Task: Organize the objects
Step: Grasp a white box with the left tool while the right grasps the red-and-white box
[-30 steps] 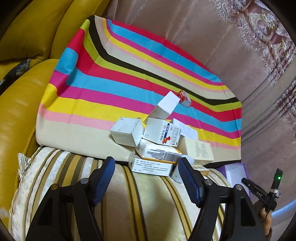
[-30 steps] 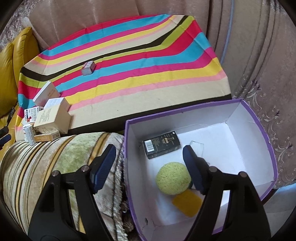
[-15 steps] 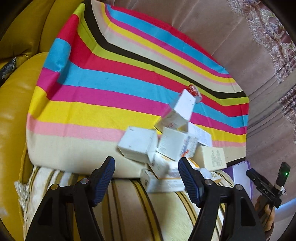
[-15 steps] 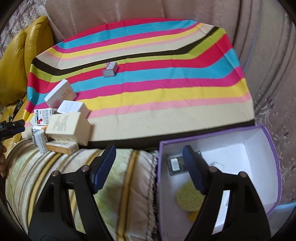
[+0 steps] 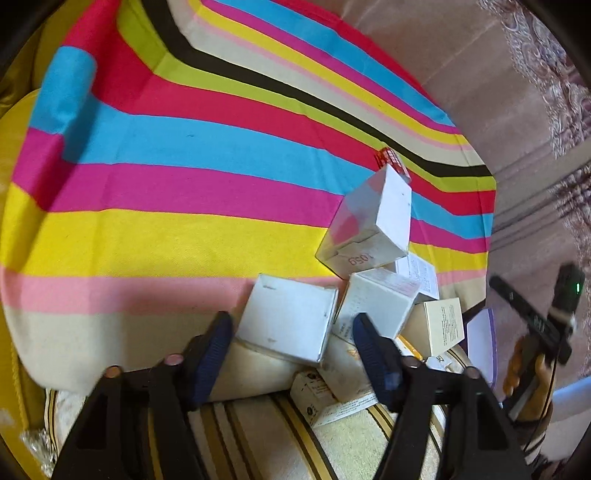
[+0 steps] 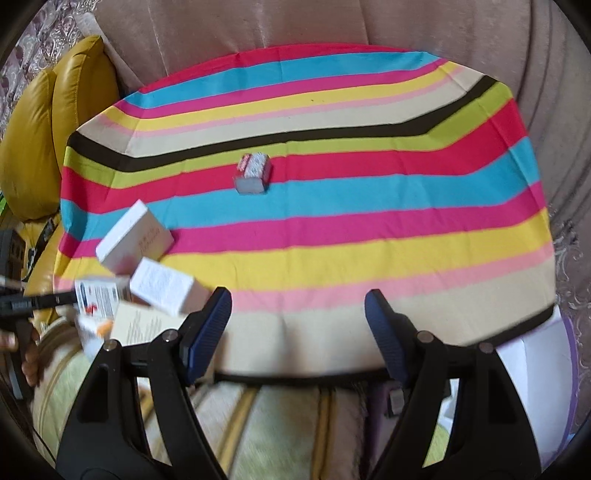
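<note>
Several small cartons lie heaped at the near edge of a striped cloth [image 5: 184, 155]. In the left wrist view my left gripper [image 5: 291, 343] is open, its jaws on either side of a white carton [image 5: 288, 321]; whether they touch it I cannot tell. A taller white box [image 5: 373, 225] leans behind it, and a small red box [image 5: 391, 164] lies further back. In the right wrist view my right gripper [image 6: 297, 328] is open and empty above the cloth's [image 6: 332, 236] near edge. The carton pile [image 6: 147, 280] is to its left, the small red box [image 6: 255, 171] ahead.
A purple-rimmed white box [image 6: 539, 380] stands at the lower right of the right wrist view and shows at the right of the left wrist view [image 5: 480, 343]. Yellow leather cushions [image 6: 55, 122] are at the left. A striped cushion [image 6: 280, 428] lies under both grippers. Pink curtain [image 6: 295, 22] hangs behind.
My left gripper moved forward to the white carton, which now sits between its jaws. My right gripper swung left, away from the purple box, over the striped cloth.
</note>
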`<state>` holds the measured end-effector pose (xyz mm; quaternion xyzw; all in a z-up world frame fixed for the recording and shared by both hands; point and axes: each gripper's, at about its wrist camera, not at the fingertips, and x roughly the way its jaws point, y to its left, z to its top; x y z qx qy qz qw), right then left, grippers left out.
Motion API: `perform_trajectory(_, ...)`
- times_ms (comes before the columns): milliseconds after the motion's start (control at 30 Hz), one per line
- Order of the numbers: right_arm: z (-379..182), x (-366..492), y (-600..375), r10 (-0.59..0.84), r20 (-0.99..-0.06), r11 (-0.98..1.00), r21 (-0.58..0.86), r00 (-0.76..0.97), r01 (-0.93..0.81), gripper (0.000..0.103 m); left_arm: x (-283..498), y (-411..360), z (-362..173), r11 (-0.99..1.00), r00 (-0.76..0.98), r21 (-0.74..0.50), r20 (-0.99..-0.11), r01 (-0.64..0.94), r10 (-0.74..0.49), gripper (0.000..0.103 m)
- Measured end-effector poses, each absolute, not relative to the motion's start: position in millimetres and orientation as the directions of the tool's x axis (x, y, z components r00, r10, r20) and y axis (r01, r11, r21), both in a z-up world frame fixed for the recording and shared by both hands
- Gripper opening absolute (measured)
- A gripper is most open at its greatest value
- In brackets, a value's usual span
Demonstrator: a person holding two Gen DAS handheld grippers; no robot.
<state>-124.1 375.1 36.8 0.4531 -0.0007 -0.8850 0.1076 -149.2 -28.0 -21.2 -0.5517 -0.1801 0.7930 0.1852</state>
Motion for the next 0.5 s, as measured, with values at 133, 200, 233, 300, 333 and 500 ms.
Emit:
perform_trajectory(133,33.7,-149.7,352.6,-0.212,-0.8,-0.972,0.113,-0.561,0.208,0.077,-149.9,-29.2,-21.7,-0.861,-0.332,-0.501,-0.8,-0.092,0.501,0.05)
perform_trajectory(200,31.5,-163.8,342.0,-0.219,-0.8,-0.97,0.118,-0.558,0.212,0.077,-148.7,-31.9,-20.9,-0.859,-0.347,-0.506,-0.793,-0.084,0.501,0.05)
perform_trajectory(233,29.9,-171.5,338.0,-0.22,-0.8,-0.97,0.119,-0.557,0.212,0.077,-147.6,-34.1,-19.6,-0.857,-0.358,-0.508,-0.788,-0.083,0.501,0.05)
perform_trajectory(300,25.5,-185.9,330.8,-0.211,-0.804,-0.972,0.115,-0.556,0.203,0.077,-146.7,-36.5,-15.4,-0.86,-0.39,-0.504,-0.779,-0.075,0.49,0.049)
perform_trajectory(333,22.3,-194.8,325.9,-0.21,-0.805,-0.973,0.115,-0.555,0.2,0.077,-146.7,-37.1,-13.3,-0.863,-0.404,-0.5,-0.776,-0.074,0.484,0.049)
perform_trajectory(500,7.8,-227.0,302.7,-0.206,-0.82,-0.971,0.105,-0.534,0.213,0.077,-153.1,-40.2,-1.7,-0.903,-0.489,-0.428,-0.782,-0.028,0.386,0.049)
